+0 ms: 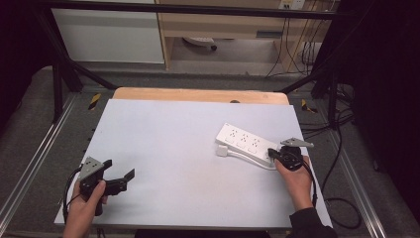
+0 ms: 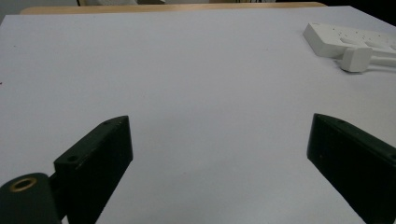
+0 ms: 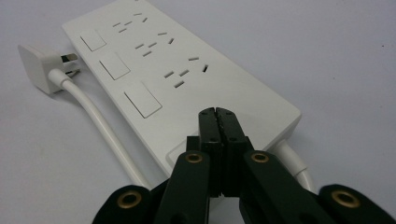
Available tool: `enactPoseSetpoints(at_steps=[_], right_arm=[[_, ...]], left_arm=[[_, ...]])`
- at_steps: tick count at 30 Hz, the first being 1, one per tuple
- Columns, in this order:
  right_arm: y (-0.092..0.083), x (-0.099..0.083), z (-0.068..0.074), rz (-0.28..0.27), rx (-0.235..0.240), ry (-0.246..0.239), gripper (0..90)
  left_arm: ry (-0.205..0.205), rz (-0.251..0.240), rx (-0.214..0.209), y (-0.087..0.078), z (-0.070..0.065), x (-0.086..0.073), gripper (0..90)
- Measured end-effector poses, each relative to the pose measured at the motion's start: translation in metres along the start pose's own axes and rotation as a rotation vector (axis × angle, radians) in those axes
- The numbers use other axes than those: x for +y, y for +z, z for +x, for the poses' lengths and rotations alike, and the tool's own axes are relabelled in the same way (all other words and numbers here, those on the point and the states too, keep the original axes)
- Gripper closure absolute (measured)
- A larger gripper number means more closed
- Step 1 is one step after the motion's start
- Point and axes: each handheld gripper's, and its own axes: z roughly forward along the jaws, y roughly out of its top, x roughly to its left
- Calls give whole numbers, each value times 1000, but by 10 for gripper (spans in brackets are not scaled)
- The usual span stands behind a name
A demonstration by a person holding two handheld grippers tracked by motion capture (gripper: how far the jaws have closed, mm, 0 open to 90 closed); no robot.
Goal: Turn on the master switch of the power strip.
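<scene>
A: Where's the white plastic power strip (image 1: pixel 246 143)?
B: Table's right side. The right gripper (image 3: pixel 218 112), jaws pressed together, hovers over its near end; its white plug (image 3: pixel 38 66) lies alongside.
A: The left gripper (image 1: pixel 119 179)?
B: Spread, empty

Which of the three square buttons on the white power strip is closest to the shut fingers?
The switch beside the last socket group, at the cord end of the power strip. It lies just ahead of the right gripper; the others sit farther along.

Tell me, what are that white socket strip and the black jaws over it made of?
The power strip looks like moulded plastic: smooth white, soft sheen, rounded edges. Its cable seems rubbery or vinyl, bending smoothly. The right gripper, jaws shut above the strip, looks matte black, plastic or coated metal, with brass-coloured rivets.
</scene>
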Motion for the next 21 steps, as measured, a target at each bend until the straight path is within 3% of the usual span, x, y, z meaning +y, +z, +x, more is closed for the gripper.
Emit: enactPoseSetpoints(at_steps=[7,21], right_arm=[[0,1,3,7,-18,-40,900],[1,0,3,12,-13,-23,900]], left_arm=[[2,3,1,0,0,0,69],[1,11,4,1,0,-1,69]])
